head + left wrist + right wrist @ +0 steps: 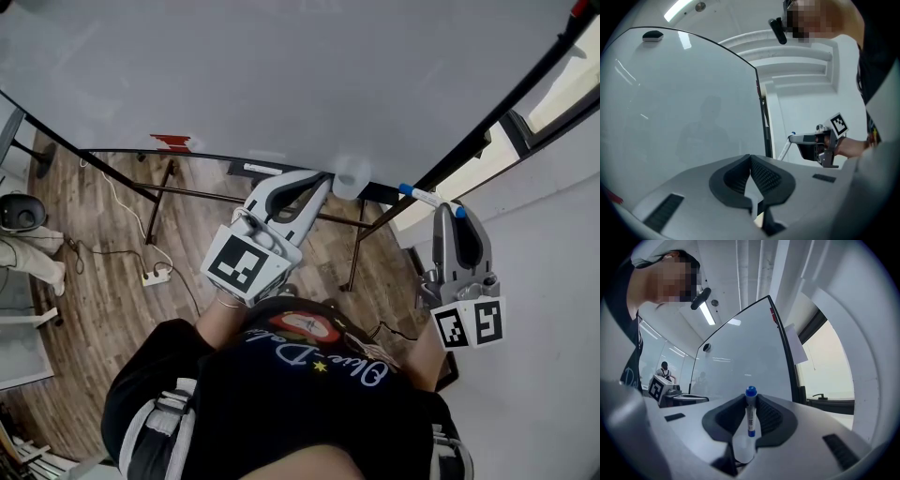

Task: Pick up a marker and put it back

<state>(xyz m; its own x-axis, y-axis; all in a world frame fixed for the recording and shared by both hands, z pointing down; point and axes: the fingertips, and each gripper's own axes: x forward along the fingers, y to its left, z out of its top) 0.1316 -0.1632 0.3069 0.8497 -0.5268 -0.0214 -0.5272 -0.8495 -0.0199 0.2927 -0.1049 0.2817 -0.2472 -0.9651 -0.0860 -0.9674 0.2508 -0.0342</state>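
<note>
Right gripper (751, 401) fingers (771, 416) are clamping the blue-capped marker (750, 416) near the whiteboard (740, 357) edge. Left gripper (751, 161) fingers (766, 176) are pressing together, gripping nothing, facing the board.

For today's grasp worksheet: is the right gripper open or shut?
Shut: the right gripper clamps the marker between its pads.

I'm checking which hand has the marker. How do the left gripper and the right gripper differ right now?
The right gripper has its jaws closed on a blue-capped marker; the left gripper has its jaws together with nothing between them. In the head view the left gripper slants toward the bottom edge of the whiteboard, while the right gripper sits by its lower right corner. Both carry a square-marker cube.
</note>
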